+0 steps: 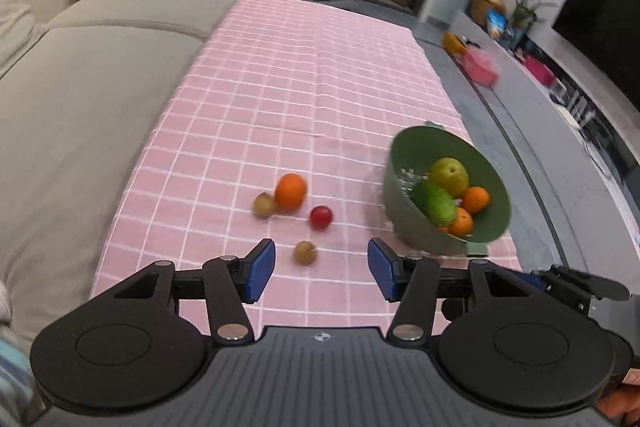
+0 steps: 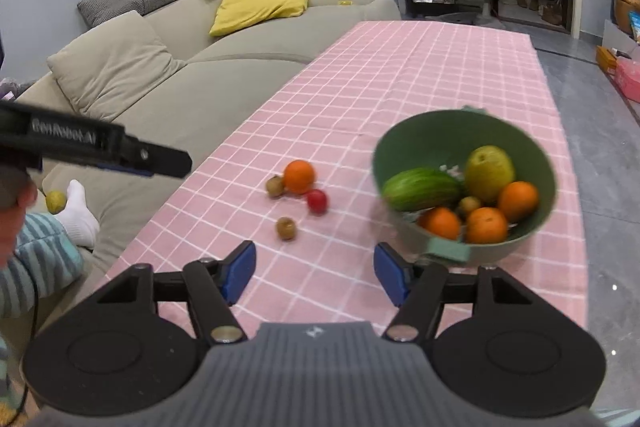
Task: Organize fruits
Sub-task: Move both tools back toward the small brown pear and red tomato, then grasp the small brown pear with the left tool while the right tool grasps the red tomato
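A green bowl (image 1: pixel 404 163) (image 2: pixel 420 139) stands on the pink checked tablecloth (image 1: pixel 312 79) at the right, holding a pear (image 2: pixel 490 169), a cucumber (image 2: pixel 420 189), several oranges and a small brown fruit. Loose on the cloth lie an orange (image 1: pixel 291 191) (image 2: pixel 299 177), a red fruit (image 1: pixel 321 217) (image 2: pixel 317 201) and two brown fruits (image 1: pixel 305 253) (image 1: pixel 264 205) (image 2: pixel 286 228) (image 2: pixel 275 185). My left gripper (image 1: pixel 321 269) is open and empty, just before the nearer brown fruit. My right gripper (image 2: pixel 315 273) is open and empty, near the bowl's handle (image 2: pixel 446 251).
A beige sofa (image 1: pixel 80 75) runs along the table's left side with a yellow cushion (image 2: pixel 256 7). A person's socked foot (image 2: pixel 80 211) and a yellow fruit (image 2: pixel 55 201) rest on it. The floor and a TV bench (image 1: pixel 520 75) lie right.
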`<state>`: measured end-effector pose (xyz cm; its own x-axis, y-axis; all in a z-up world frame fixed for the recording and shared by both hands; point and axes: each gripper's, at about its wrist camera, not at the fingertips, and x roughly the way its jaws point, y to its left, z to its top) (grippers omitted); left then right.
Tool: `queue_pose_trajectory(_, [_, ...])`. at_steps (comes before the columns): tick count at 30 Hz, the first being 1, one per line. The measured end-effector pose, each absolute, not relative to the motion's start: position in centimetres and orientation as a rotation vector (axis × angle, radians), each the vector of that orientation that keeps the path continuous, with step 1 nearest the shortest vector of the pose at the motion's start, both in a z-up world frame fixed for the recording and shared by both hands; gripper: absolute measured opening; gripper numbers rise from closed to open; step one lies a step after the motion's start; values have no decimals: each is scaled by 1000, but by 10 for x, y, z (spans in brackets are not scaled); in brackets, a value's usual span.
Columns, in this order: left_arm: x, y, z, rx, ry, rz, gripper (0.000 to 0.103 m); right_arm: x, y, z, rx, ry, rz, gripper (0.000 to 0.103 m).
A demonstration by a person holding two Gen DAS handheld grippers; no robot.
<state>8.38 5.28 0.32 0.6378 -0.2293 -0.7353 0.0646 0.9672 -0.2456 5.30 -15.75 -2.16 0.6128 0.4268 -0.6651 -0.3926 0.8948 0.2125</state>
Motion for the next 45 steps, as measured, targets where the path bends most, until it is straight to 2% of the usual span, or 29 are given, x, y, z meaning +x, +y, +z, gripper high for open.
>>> queue_pose_trajectory(2, [84, 59, -6, -222, 868, -159, 60, 53, -145, -29, 38, 784, 465, 51])
queue_pose_trajectory(9, [90, 69, -29, -223, 832, -121, 53, 71, -117, -50, -14, 782, 436, 47])
queue_pose_trajectory(11, [93, 70, -38, -222, 822, -110, 49, 76, -110, -56, -29, 776, 431, 41])
queue_pose_trajectory(16, [106, 70, -61, -195, 839, -92, 46, 90, -95, -73, -46, 772, 419, 35])
queue_pose_trajectory(31, [167, 73, -104, -139, 881, -104, 46, 147, -54, -101, -150, 711, 365, 35])
queue_pose_trajectory(45, [196, 70, -122, -116, 870, -98, 46, 181, -62, -125, -102, 780, 409, 33])
